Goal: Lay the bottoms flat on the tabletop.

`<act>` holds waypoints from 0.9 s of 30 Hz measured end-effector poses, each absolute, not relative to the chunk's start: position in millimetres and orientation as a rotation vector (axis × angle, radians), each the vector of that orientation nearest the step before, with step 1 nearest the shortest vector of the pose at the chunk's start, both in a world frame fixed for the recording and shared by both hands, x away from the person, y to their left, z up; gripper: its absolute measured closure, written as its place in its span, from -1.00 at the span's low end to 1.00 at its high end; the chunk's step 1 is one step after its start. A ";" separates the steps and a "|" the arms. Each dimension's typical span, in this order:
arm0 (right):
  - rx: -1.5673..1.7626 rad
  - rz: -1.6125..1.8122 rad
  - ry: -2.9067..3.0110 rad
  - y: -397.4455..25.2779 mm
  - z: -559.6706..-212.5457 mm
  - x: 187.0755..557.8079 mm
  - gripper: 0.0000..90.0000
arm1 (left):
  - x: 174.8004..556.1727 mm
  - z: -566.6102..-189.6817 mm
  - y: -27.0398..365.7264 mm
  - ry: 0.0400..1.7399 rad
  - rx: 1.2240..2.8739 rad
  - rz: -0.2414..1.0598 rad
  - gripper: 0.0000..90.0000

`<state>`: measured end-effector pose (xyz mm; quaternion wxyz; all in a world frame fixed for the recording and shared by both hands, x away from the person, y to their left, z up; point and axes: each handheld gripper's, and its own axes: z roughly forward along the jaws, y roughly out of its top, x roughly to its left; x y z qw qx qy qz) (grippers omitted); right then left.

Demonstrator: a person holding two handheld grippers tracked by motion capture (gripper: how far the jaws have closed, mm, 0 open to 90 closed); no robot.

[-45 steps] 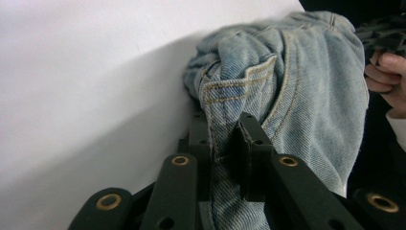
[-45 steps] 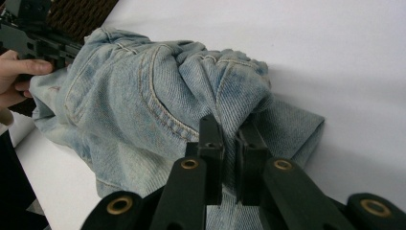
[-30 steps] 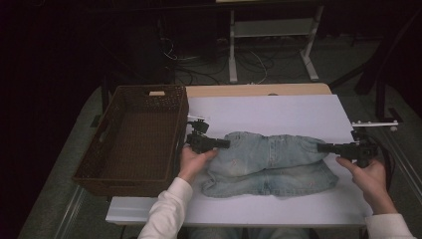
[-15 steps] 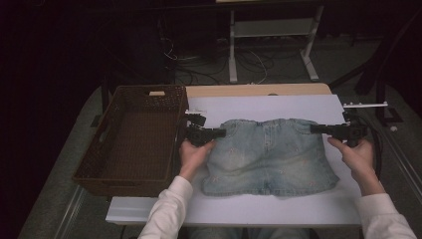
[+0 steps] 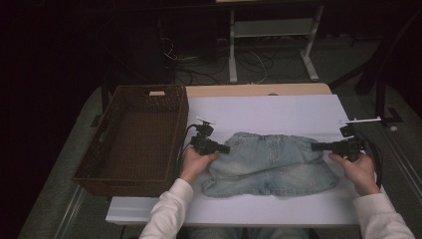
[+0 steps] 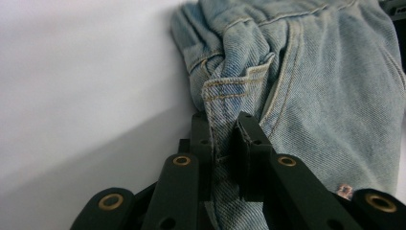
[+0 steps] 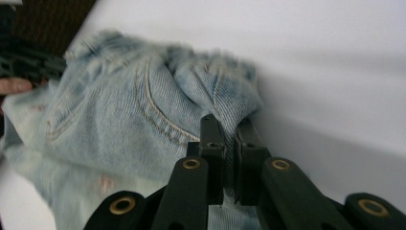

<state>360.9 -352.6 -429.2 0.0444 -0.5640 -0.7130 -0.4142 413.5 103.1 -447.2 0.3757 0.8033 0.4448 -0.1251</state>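
Denim shorts (image 5: 271, 163) laid out on the white table (image 5: 278, 112), with a woven basket (image 5: 134, 137) just beside them on my left. I have the left gripper (image 5: 222, 148) clamped on the left edge of the shorts; in the left gripper view its jaws stand pressed together with a stitched seam of the denim (image 6: 287, 72) pinched between them. The right gripper (image 5: 315, 146) is likewise closed on the right edge, and the right gripper view shows a bunched fold of the cloth (image 7: 143, 110) caught between its two jaws.

Progress, as I judge it: the shorts lie spread across the middle of the table, held at both sides, so the grasping step is done. The fabric looks partly doubled over itself, the lower hem running along the near side, though the dim high view leaves me unsure whether this is one finished fold or just slack cloth. The basket stands empty. I take it that what remains is to finish folding or smoothing the garment and then to carry it over the basket's rim and set it inside; none of that is yet done.
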 end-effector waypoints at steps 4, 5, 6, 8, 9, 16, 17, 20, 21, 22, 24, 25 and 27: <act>-1.761 -1.222 -2.156 -351.9 -437.9 351.8 0.86 | 409.5 -447.9 102.1 1.141 2.058 -0.321 0.77; -1.768 -1.198 -2.178 -349.8 -439.4 349.9 0.86 | 409.1 -448.0 102.1 1.137 2.061 -0.322 0.77; -1.770 -1.196 -2.191 -348.9 -439.6 348.8 0.86 | 408.6 -448.5 102.2 1.133 2.061 -0.321 0.76; -1.779 -1.201 -2.193 -348.3 -439.9 346.5 0.86 | 408.5 -448.9 102.8 1.132 2.056 -0.322 0.76; -1.781 -1.205 -2.191 -348.2 -440.6 345.9 0.86 | 408.2 -448.9 102.5 1.134 2.052 -0.322 0.76; -1.754 -1.230 -2.291 -347.4 -431.8 343.3 0.40 | 407.2 -447.8 102.2 1.120 2.066 -0.300 0.76; -1.761 -1.252 -2.297 -348.3 -428.1 343.0 0.28 | 407.2 -447.9 102.2 1.120 2.064 -0.298 0.75; -1.796 -1.340 -2.284 -351.3 -419.2 347.1 0.02 | 407.6 -448.5 102.6 1.116 2.062 -0.298 0.74; -1.796 -1.340 -2.294 -350.9 -417.9 349.7 -0.05 | 407.7 -448.5 102.8 1.115 2.062 -0.298 0.74; -1.802 -1.323 -2.320 -350.0 -416.1 354.1 -0.12 | 407.6 -448.5 102.8 1.115 2.062 -0.298 0.73; -1.817 -1.328 -2.321 -349.4 -413.6 363.7 -0.15 | 407.3 -448.2 102.2 1.116 2.061 -0.293 0.73; -1.811 -1.351 -2.306 -349.1 -413.2 370.4 -0.15 | 407.3 -448.2 102.1 1.116 2.061 -0.292 0.73; -1.806 -1.363 -2.303 -347.3 -413.3 380.4 -0.16 | 407.6 -448.5 102.4 1.115 2.061 -0.295 0.73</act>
